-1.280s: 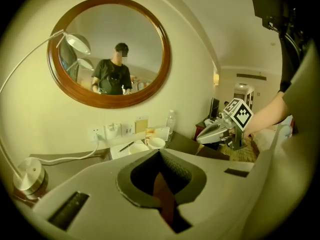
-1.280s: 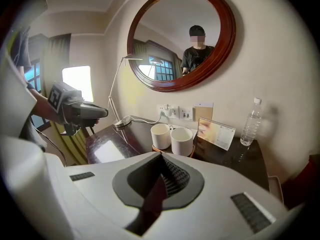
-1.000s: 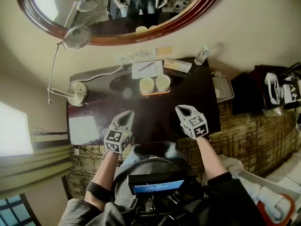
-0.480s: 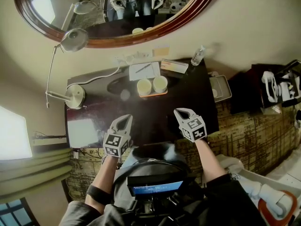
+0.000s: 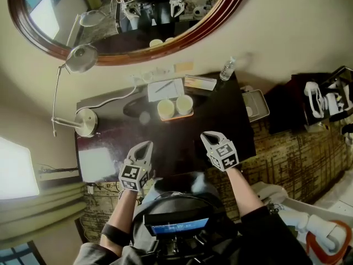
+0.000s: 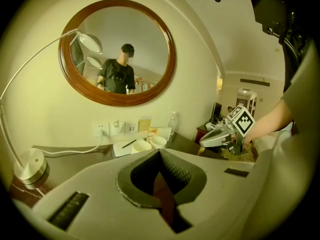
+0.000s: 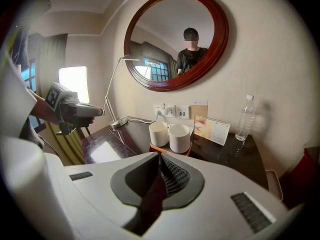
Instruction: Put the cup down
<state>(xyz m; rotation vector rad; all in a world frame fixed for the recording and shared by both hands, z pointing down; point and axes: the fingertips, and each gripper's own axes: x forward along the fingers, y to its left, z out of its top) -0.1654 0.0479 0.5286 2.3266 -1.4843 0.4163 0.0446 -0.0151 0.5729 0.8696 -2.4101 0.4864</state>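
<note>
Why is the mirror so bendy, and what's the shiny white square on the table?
Head view: the wide lens stretches the mirror near the picture's edge. Head view and right gripper view: the white square looks like glare from the window on the glossy table. Both gripper views: black corners, from the lens too.

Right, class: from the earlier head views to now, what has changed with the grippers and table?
On the right gripper the jaws have just been opening slightly, nothing between them. Nothing was grasped or released. The left gripper stays shut and empty; both remain over the near edge of the dark table. The two white cups stay on their orange tray.
</note>
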